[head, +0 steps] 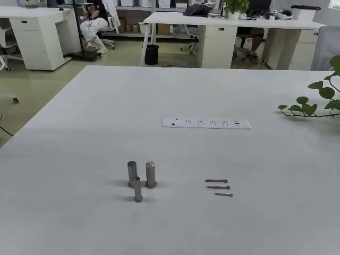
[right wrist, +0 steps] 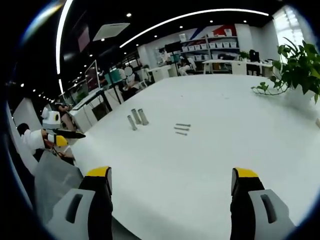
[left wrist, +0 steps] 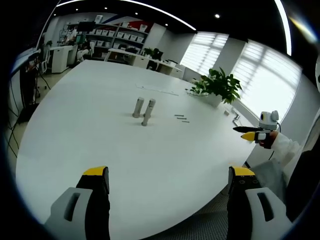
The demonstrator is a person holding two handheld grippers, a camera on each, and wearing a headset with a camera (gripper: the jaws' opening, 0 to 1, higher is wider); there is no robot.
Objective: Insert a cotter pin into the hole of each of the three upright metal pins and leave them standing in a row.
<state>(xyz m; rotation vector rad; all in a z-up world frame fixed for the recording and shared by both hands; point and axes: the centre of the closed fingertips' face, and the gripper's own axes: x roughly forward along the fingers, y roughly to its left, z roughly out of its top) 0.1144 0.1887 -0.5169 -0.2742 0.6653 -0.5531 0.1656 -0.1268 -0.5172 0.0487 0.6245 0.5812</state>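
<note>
Three upright metal pins (head: 140, 180) stand bunched together on the white table (head: 79, 133), two behind and a shorter one in front. Three cotter pins (head: 219, 187) lie side by side to their right. In the left gripper view the metal pins (left wrist: 143, 111) and cotter pins (left wrist: 181, 118) sit far ahead of my left gripper (left wrist: 168, 186), whose jaws stand wide apart and empty. My right gripper (right wrist: 170, 186) is open too, well back from the metal pins (right wrist: 136, 119) and cotter pins (right wrist: 181, 129). The right gripper (left wrist: 250, 133) shows at the right edge of the left gripper view.
A white power strip (head: 206, 123) lies flat beyond the pins. A leafy plant (head: 319, 98) reaches in at the table's right edge. Desks, a black bin (head: 151, 54) and a seated person (head: 95, 24) are far behind the table.
</note>
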